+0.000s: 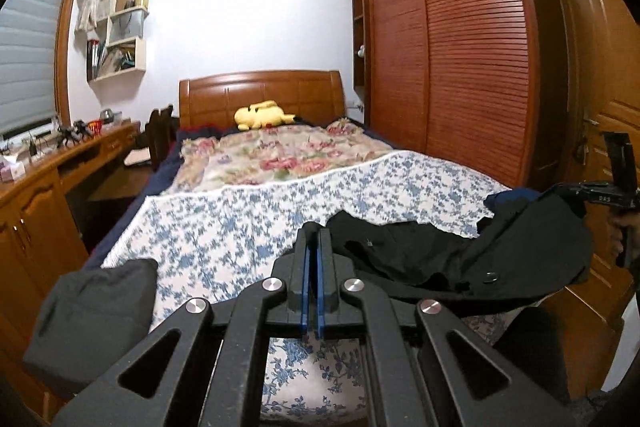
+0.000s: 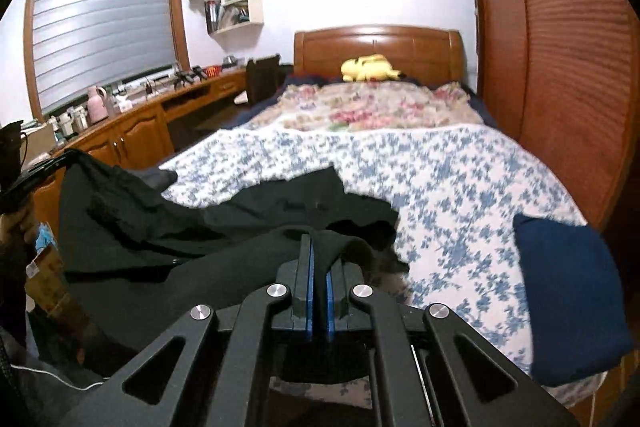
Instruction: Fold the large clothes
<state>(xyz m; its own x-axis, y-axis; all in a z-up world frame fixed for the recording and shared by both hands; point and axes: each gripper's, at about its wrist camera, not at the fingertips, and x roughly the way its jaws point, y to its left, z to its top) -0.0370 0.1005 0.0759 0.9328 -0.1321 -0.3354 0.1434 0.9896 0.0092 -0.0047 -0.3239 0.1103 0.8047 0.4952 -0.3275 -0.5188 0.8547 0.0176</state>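
Left wrist view shows a grey folded cloth (image 1: 94, 311) lower left; right view, a blue one (image 2: 568, 291); both the left gripper (image 1: 314, 235) and the right gripper (image 2: 319, 243) pinch the black garment (image 1: 460, 259).

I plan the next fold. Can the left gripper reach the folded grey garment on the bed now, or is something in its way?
Probably not yet. The left gripper is shut on the black garment, so it is occupied. The path itself looks free: the folded grey garment lies close on its left, nothing between.

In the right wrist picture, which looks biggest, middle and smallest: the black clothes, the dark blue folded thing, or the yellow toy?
1. Black garment, biggest.
2. Dark blue folded cloth.
3. Yellow plush toy, smallest; but it lies far off by the headboard, so its real size is unsure.
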